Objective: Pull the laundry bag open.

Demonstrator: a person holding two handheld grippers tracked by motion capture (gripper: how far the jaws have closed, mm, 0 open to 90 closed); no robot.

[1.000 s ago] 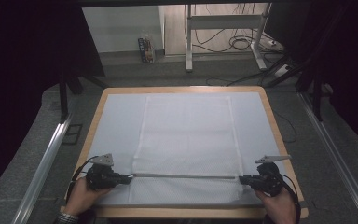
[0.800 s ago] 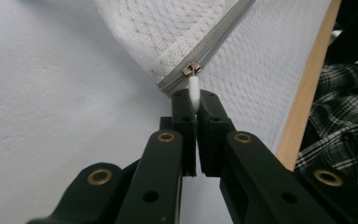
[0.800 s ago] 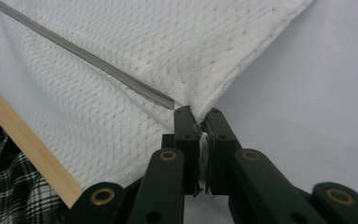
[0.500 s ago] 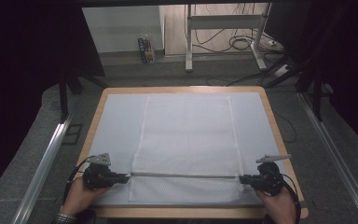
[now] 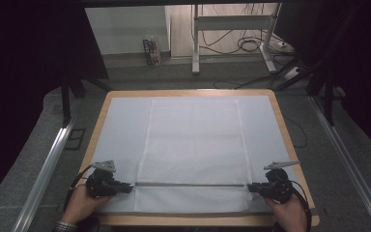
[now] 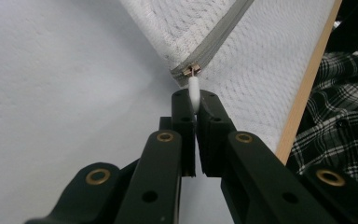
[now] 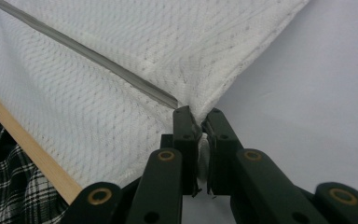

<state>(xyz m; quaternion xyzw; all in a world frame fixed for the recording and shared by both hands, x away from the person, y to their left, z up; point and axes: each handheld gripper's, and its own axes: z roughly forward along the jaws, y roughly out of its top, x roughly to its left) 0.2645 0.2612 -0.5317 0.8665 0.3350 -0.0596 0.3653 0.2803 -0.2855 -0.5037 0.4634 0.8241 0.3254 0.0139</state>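
Observation:
A white mesh fabric cover (image 5: pixel 193 145) lies flat on the table, with a grey zipper (image 5: pixel 191 184) running across it near the front edge. My left gripper (image 5: pixel 129 186) sits at the zipper's left end, shut on the white zipper pull (image 6: pixel 194 91); the metal slider (image 6: pixel 192 71) shows just beyond the tips. My right gripper (image 5: pixel 250 187) is at the zipper's right end, shut on the cover's edge (image 7: pixel 196 122), where the fabric bunches between the jaws. The zipper (image 7: pixel 98 58) runs away from it to the upper left.
A pale sheet (image 5: pixel 121 125) covers the wooden table, whose rim (image 5: pixel 188 92) shows around it. A checked shirt (image 6: pixel 340 116) lies beyond the front edge. Metal rails (image 5: pixel 43 174) flank the table. A desk frame (image 5: pixel 232 34) and cables stand on the floor behind.

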